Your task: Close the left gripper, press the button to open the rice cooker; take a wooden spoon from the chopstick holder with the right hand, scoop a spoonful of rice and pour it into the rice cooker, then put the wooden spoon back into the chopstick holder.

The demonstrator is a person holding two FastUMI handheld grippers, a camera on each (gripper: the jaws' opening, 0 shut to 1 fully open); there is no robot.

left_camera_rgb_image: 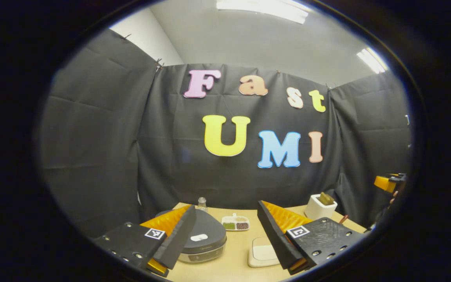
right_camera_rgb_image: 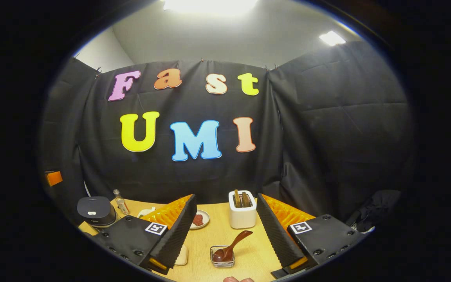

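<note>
Left gripper view, left hand-held gripper (left_camera_rgb_image: 225, 239) spread above shut rice cooker (left_camera_rgb_image: 204, 239), right hand-held gripper (right_camera_rgb_image: 225, 231) spread, wooden spoon (right_camera_rgb_image: 231, 244) between.

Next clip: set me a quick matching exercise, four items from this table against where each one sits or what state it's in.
Items:
1. rice cooker
2. wooden spoon
3. chopstick holder
4. left gripper

States:
A. bowl end resting in a small glass dish
B. lid down
C. fingers spread apart
D. white, upright, behind the glass dish

Pairs: 1-B, 2-A, 3-D, 4-C
</note>
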